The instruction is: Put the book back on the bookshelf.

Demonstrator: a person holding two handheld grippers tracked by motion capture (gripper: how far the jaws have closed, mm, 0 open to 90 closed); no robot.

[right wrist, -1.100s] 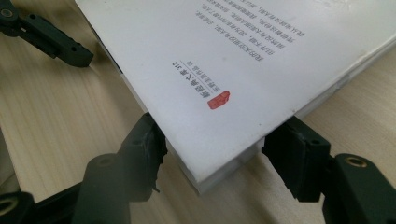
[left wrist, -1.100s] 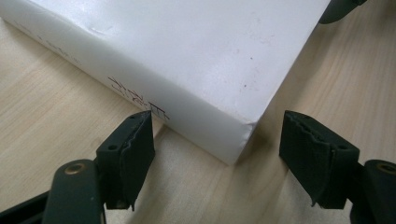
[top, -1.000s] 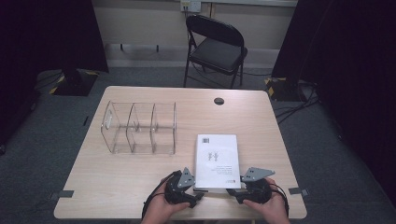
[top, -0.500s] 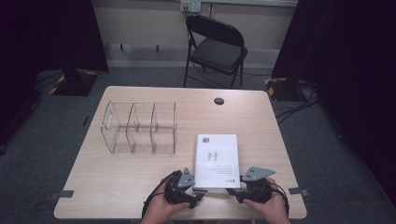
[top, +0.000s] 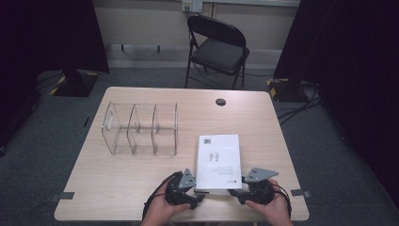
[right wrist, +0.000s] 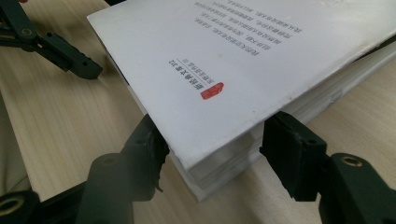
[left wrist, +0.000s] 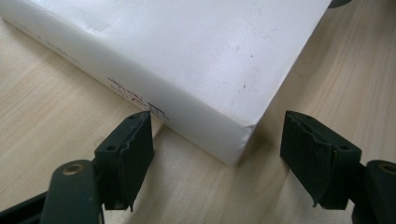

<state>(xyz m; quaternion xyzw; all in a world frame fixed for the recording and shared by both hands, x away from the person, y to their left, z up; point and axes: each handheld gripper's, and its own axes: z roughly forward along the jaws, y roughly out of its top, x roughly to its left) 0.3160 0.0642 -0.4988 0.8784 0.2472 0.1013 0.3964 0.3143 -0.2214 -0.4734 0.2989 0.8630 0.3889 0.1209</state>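
Book (top: 218, 162), thick, white-covered, lies flat; both tools' jaws apart, straddling its near corners.

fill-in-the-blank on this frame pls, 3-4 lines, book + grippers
1. The white book lies on the ____.
2. The clear organizer has ____ compartments.
3. The right gripper straddles a book ____.
4. Behind the table stands a black folding ____.

Missing words: table; three; corner; chair

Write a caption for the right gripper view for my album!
The right hand-held gripper straddles a corner of a thick white paperback book lying on the pale wooden table.
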